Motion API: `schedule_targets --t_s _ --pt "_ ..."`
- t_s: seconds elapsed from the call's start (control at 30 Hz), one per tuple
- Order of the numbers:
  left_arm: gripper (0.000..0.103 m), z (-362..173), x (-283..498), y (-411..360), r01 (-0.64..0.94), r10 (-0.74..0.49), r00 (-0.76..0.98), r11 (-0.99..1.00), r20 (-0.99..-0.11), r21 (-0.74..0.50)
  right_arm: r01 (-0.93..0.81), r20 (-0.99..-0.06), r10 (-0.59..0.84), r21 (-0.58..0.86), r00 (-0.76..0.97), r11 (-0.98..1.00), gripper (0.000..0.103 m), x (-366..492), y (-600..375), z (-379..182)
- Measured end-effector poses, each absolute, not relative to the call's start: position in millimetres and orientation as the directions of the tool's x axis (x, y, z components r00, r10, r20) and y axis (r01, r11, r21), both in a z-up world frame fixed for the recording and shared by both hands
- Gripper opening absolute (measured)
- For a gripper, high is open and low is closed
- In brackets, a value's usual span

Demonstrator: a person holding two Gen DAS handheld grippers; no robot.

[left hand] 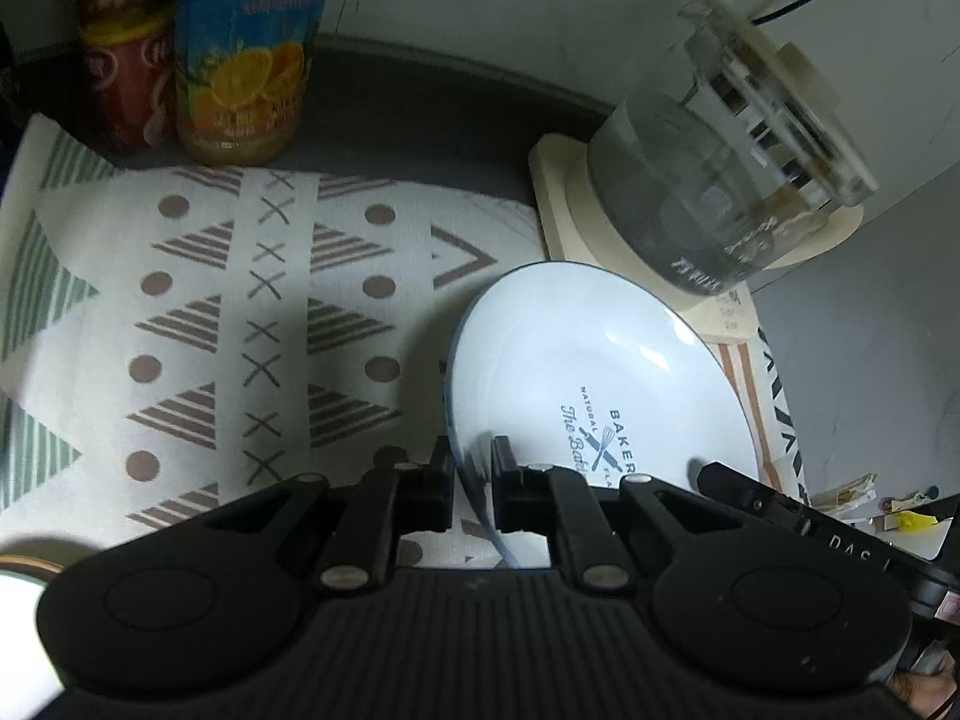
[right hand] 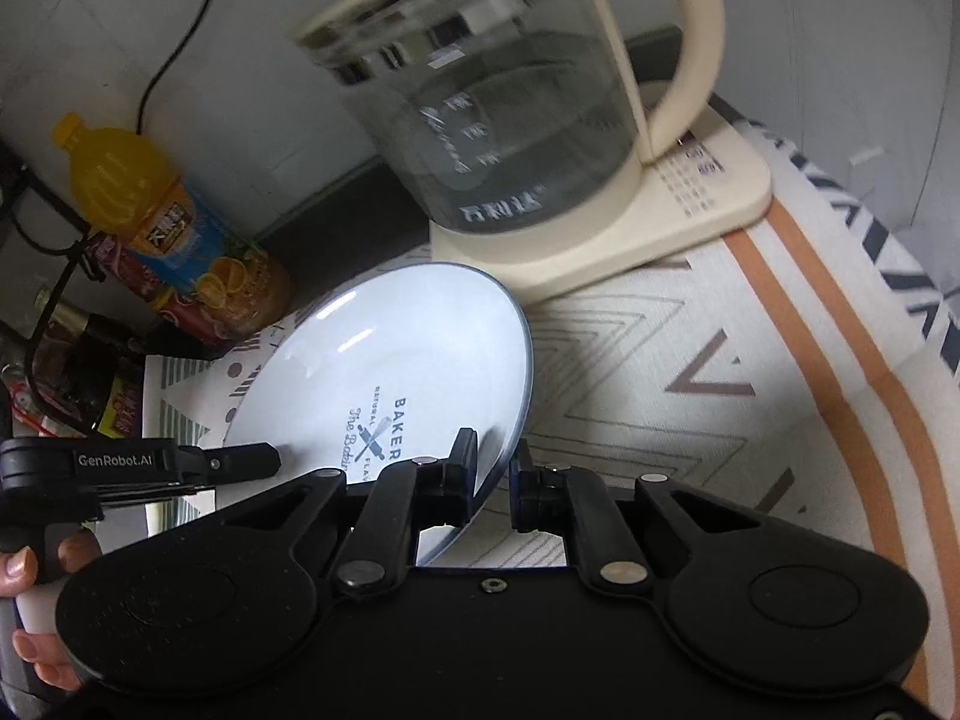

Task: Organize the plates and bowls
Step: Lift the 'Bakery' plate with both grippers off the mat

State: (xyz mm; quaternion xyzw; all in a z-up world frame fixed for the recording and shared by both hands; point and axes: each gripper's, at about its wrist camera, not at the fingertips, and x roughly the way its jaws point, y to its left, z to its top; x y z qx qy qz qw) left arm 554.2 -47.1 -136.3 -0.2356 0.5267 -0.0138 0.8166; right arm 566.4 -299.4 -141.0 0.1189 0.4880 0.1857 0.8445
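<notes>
Plate [left hand: 600,372] handling is under way, and as far as these views show the sorting is at an early or middle stage: one white plate with a dark blue rim and a bakery print is gripped from two sides, and no stack or rack for it is visible. Only a pale rounded edge at the lower left of the left view might be another dish; I cannot tell. The left gripper [left hand: 473,468] has its jaws narrowed onto the plate's left rim, and the right gripper [right hand: 493,463] pinches the opposite rim the same way, so both are holding it. The plate sits over the patterned cloth [left hand: 252,312], just in front of the glass kettle [right hand: 516,120] on its cream base, with an orange juice bottle [right hand: 180,240] well off to the left. It looks tilted, and whether any edge touches the cloth is unclear. Being round, the plate has no true long axis; its printed face points upward and toward both cameras, with the lettering running away from the grippers.
</notes>
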Motion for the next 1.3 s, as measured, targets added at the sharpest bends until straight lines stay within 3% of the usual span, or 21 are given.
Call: schedule_targets --t_s 0.67,1.3 --pt "0.010 -77 474 -5 -0.268 -0.220 0.554 0.866 -0.803 -0.422 -0.301 -0.724 0.482 0.378 0.494 0.875 0.011 511 -249 -81" --pt "0.010 -65 360 62 -0.377 -0.125 0.593 0.830 -0.796 -0.411 -0.421 -0.732 0.527 0.353 0.432 0.835 0.012 421 -173 -80"
